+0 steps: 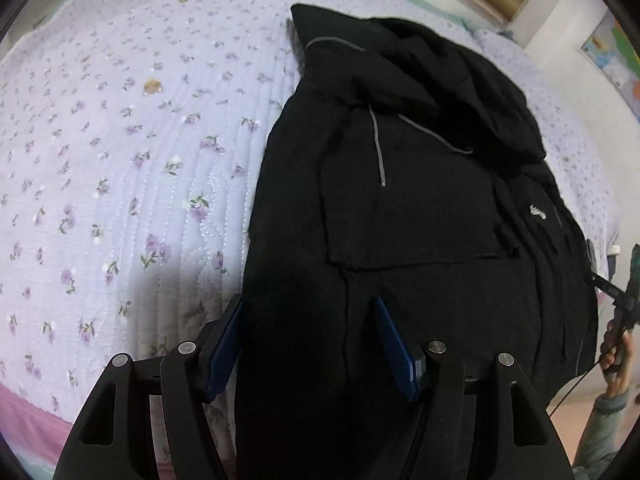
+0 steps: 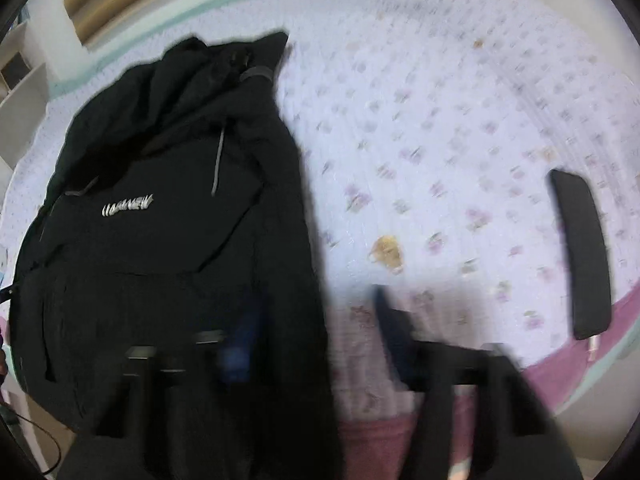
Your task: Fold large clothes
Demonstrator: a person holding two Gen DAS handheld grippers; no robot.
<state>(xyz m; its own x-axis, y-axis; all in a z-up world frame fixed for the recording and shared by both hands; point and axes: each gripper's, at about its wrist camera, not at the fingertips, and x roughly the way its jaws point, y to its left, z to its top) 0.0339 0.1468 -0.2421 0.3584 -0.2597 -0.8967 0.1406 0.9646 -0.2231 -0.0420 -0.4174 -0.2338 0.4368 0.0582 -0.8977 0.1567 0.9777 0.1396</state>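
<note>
Hoodie (image 1: 400,208), black, lay partly folded along the bed's (image 1: 120,160) near edge. Our left gripper (image 1: 310,340) stood wide open astride its hem fold, holding nothing; the right gripper (image 2: 316,340) (badly blurred) seemed open and empty beside the cloth. We judged a shallow pinch might catch one layer, undoing the fold.
</note>
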